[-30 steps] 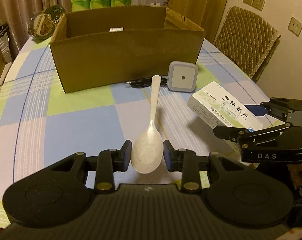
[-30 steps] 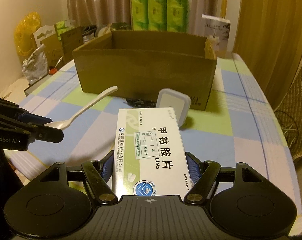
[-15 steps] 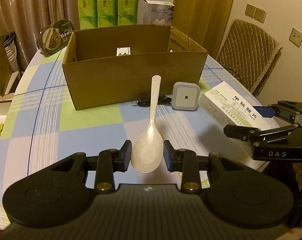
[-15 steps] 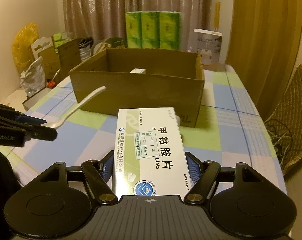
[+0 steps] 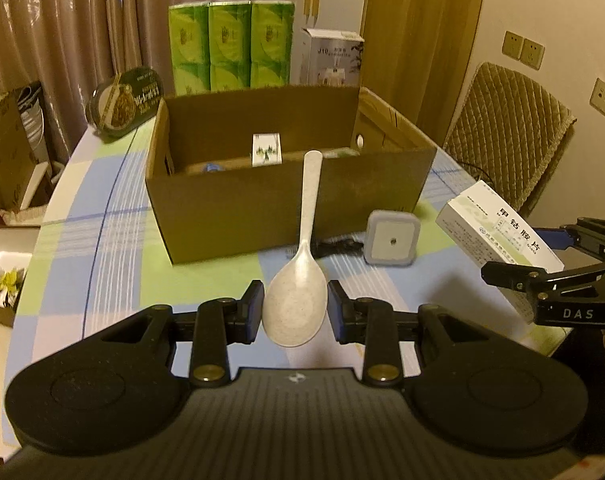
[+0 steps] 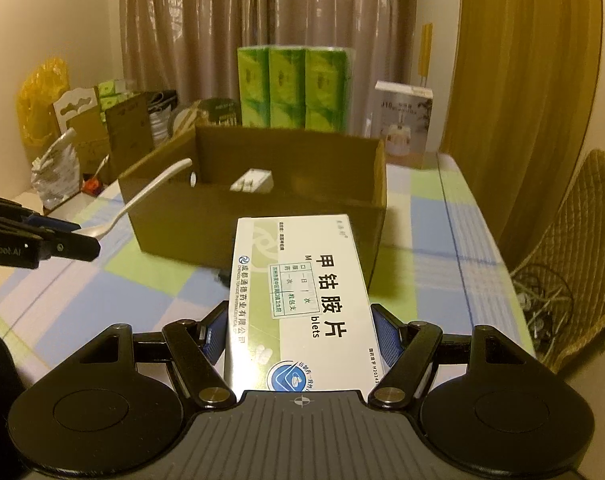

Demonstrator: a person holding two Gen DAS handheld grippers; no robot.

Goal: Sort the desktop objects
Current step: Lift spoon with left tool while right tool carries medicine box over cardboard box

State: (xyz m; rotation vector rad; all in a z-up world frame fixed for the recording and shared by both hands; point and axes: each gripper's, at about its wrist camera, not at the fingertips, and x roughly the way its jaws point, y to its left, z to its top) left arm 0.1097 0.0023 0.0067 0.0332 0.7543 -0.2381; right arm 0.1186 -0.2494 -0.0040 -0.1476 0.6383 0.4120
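Checked tablecloth covered the table, with a cardboard box at its far middle. Left gripper clamped a white spoon by the bowl, handle pointing at the box. Right gripper squeezed a medicine box above the table, near the carton. Square night light sat just right of the spoon, by the box.
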